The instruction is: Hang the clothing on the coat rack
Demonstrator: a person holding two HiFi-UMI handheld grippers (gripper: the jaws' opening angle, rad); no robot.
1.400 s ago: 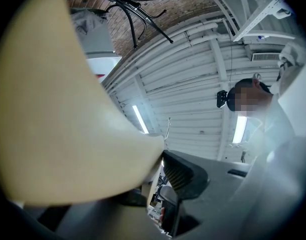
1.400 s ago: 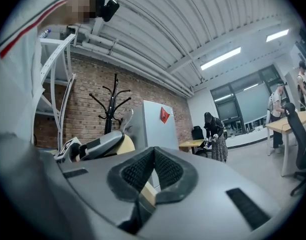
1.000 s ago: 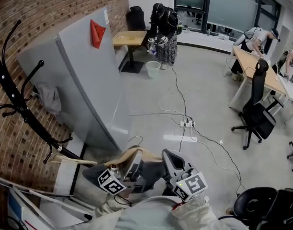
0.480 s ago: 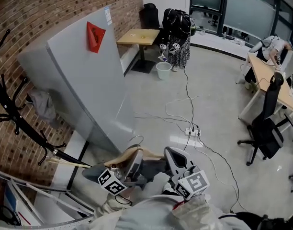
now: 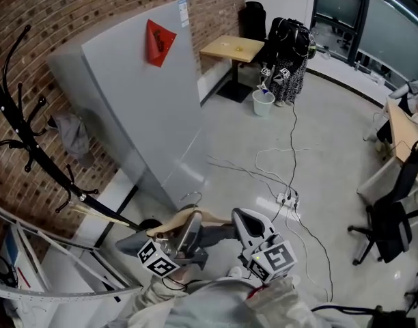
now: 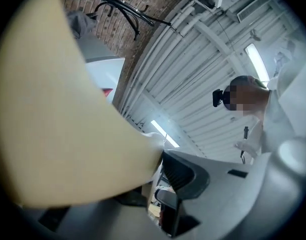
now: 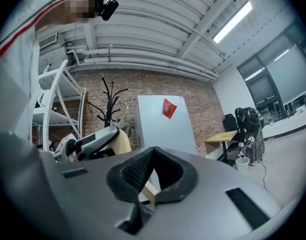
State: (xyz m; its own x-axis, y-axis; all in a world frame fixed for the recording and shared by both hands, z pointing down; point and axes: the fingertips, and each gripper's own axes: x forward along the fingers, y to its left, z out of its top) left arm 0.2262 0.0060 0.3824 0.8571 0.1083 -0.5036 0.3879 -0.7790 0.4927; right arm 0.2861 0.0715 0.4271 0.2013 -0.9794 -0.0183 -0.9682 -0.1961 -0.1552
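Note:
A wooden hanger (image 5: 185, 219) with grey clothing (image 5: 212, 236) draped under it is held low in the head view, close to my body. My left gripper (image 5: 190, 225) is shut on the hanger near its wire hook; in the left gripper view the tan wood (image 6: 68, 124) fills the left side against the jaw pad (image 6: 183, 173). My right gripper (image 5: 240, 219) is shut on the hanger's other arm, and a strip of wood (image 7: 147, 190) shows under its meeting jaws. The black coat rack (image 5: 28, 152) stands left by the brick wall, well apart, with a grey garment (image 5: 72, 134) on it.
A grey panel (image 5: 141, 108) with a red paper (image 5: 159, 42) leans on the brick wall between me and the far room. A white shelf frame (image 5: 52, 279) stands at the lower left. Cables and a power strip (image 5: 285, 199) lie on the floor; an office chair (image 5: 393, 217) is right.
The head view has swung, so the panel and the far table sit further right in view. Both grippers keep the same hold on the hanger.

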